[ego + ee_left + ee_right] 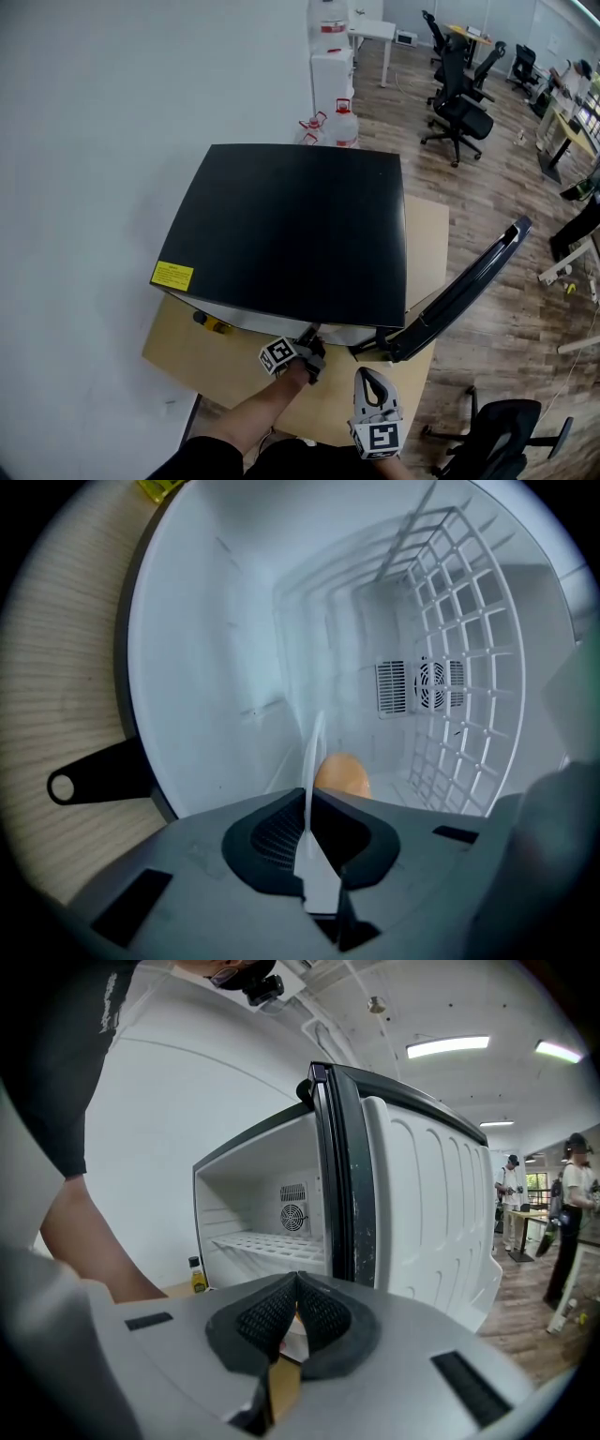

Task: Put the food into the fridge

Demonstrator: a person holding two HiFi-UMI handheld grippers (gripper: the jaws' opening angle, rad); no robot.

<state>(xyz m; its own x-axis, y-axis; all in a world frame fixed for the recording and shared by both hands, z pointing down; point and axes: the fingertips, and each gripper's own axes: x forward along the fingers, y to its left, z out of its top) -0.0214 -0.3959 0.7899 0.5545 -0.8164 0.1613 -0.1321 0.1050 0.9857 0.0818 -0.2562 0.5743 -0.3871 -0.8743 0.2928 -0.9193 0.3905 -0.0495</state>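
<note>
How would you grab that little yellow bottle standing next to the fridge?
Take the yellow bottle round its body, just below the dark cap, with the jaws level. It stands upright on the table right beside the fridge, so that side is blocked; come in from the front. Its slim, upright shape likely suits a side pinch.

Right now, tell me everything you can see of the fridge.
The fridge is a small box with a glossy black top, a yellow sticker at one front corner and a white plastic-looking inside. Its door stands swung wide open at the right. Inside show a white wire shelf, a fan vent on the back wall and a round orange thing. It sits on a wooden table; the left claw, shut on a thin white sheet, points into it.
</note>
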